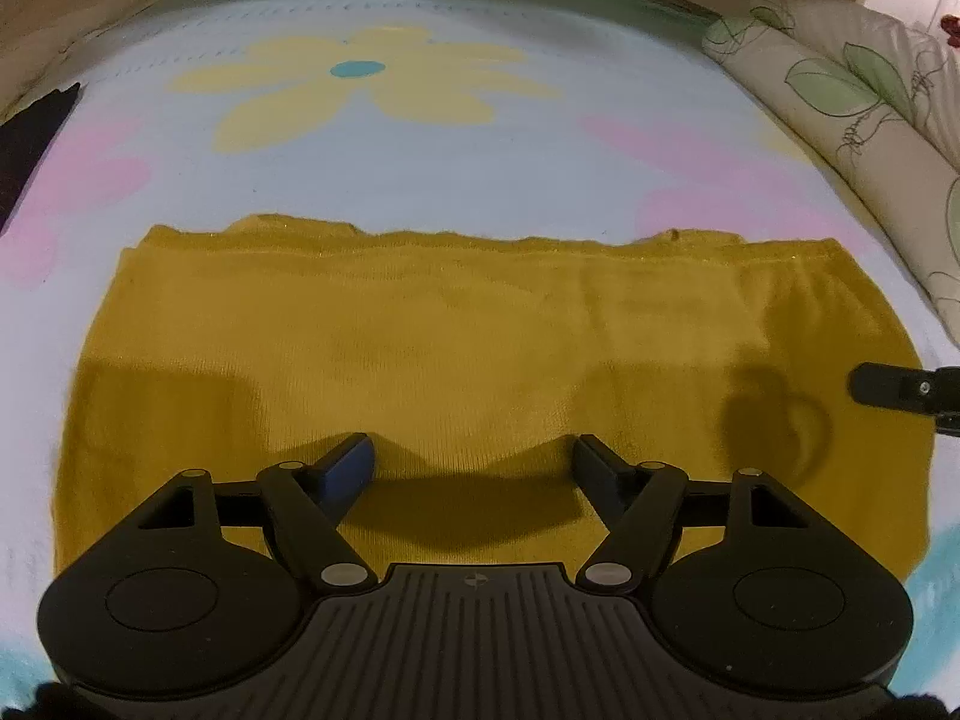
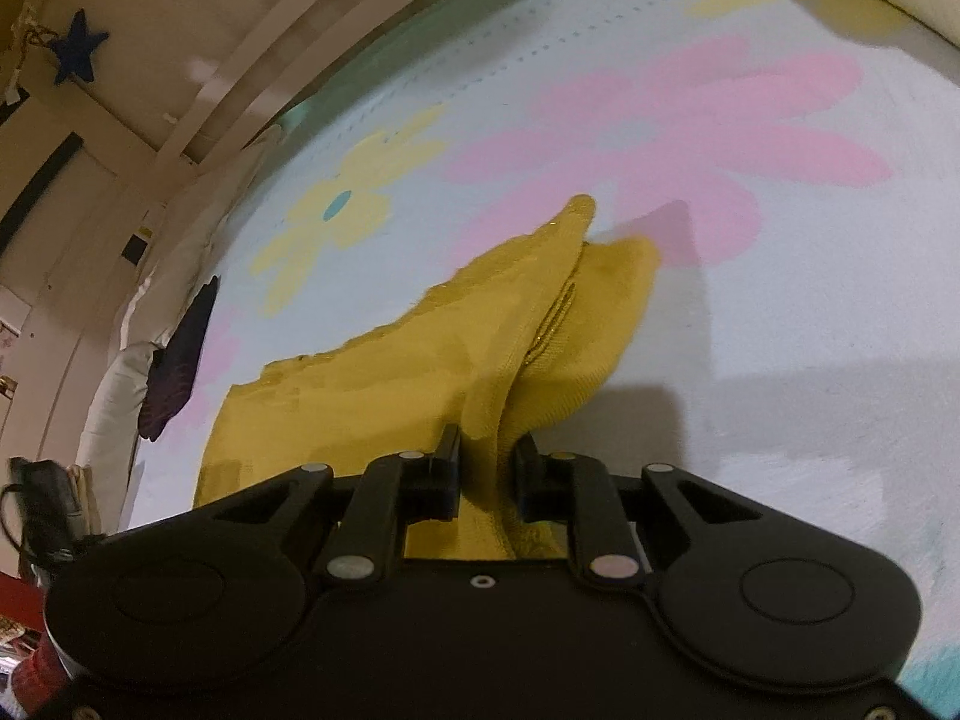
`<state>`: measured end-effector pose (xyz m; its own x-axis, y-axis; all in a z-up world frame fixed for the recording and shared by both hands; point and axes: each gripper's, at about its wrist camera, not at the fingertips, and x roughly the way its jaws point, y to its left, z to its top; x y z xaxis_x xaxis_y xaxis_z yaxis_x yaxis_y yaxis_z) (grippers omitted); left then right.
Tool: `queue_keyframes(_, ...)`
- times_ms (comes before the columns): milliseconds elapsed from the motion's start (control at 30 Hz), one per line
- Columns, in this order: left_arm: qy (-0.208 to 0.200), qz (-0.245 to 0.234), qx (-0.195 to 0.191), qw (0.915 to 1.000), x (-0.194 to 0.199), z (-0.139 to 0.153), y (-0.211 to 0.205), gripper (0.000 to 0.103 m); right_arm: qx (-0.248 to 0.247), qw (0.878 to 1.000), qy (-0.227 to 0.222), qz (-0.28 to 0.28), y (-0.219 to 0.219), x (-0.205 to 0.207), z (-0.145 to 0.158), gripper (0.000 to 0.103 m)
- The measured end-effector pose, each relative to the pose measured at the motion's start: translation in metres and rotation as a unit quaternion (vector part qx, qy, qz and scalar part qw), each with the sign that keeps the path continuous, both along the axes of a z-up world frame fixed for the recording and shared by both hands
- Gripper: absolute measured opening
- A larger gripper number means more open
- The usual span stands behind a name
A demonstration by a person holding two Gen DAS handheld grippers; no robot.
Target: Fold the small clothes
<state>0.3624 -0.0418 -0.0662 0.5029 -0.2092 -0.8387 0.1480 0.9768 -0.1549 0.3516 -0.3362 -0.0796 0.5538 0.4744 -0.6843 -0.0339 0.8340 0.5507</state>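
Observation:
A mustard-yellow knit garment (image 1: 456, 354) lies spread flat on a bed sheet with a flower print (image 1: 420, 168). My left gripper (image 1: 474, 450) hovers over the garment's near half, open, with nothing between its fingers. In the right wrist view my right gripper (image 2: 487, 450) is shut on a bunched edge of the yellow garment (image 2: 516, 324), and the cloth rises in a fold from the sheet to the jaws. A black tip of the right gripper (image 1: 900, 390) shows at the right edge of the left wrist view, at the garment's right side.
A rolled leaf-print pillow or quilt (image 1: 852, 114) lies along the right of the bed. A dark cloth (image 2: 180, 354) rests at the bed's left edge. A white bed frame (image 2: 198, 114) and a blue star (image 2: 78, 48) on the wall stand beyond.

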Motion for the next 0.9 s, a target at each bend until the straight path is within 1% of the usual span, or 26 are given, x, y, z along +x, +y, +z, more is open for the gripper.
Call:
queue_keyframes(100,0.009,0.030,-0.049,0.9983,0.002,0.007,0.019,0.071,-0.002,1.000,-0.005,0.009,0.013,0.000,0.006,0.025)
queue_keyframes(267,-0.009,0.065,-0.060,0.9961,0.005,0.025,0.062,0.071,0.019,0.999,-0.018,0.022,0.040,0.001,0.016,0.025)
queue_keyframes(400,-0.014,0.100,-0.081,0.9916,0.005,0.033,0.099,0.071,0.059,0.998,-0.019,0.027,0.061,0.006,0.019,0.025)
queue_keyframes(467,-0.020,0.112,-0.080,0.9902,0.004,0.037,0.114,0.071,0.071,0.997,-0.020,0.033,0.073,0.008,0.020,0.025)
queue_keyframes(633,-0.036,0.135,-0.060,0.9884,-0.002,0.047,0.150,0.071,0.106,0.993,-0.015,0.045,0.103,0.013,0.017,0.025)
queue_keyframes(900,-0.027,0.168,-0.061,0.9835,-0.002,0.045,0.188,0.071,0.152,0.987,0.004,0.050,0.138,0.016,0.007,0.025)
